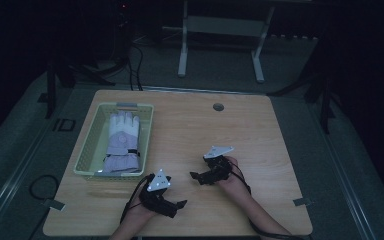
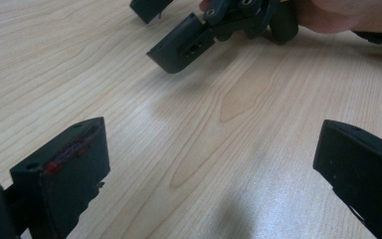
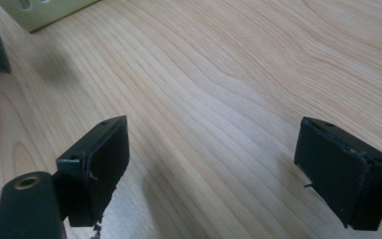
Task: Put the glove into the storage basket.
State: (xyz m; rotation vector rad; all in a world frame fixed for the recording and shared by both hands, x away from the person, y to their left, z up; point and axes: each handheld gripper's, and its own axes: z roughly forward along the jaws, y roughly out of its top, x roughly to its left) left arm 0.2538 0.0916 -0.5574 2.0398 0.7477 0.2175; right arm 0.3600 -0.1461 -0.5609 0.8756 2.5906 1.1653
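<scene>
- The left hand-held gripper (image 1: 177, 204) is low over the near part of the tabletop (image 1: 260, 125), a little left of the middle.
- In the left gripper view its two black jaws are wide apart, with only bare wood between them.
- The right hand-held gripper (image 1: 196, 176) is just to the right of it and a bit farther away.
- In the right gripper view its jaws are also wide apart, and nothing is between them.
- The two hand-held grippers point toward each other, close but not touching.
- In the left gripper view the right hand-held gripper (image 2: 166, 37) shows at the top, just above the wood.
- A person's hands hold both tools, and the arms come in from the near edge.
- Each tool has a grey three-cornered plate on top and a black cable trailing back.
- A pale yellow-green basket (image 1: 92, 142) sits on the left side of the tabletop.
- A white and light purple glove (image 1: 122, 140) lies flat inside the basket, with its fingers pointing to the far side.
- The basket's near edge is just beside the left hand-held gripper, on its far left.
- A small round grey cap (image 1: 218, 107) sits in the tabletop near the far edge.
</scene>
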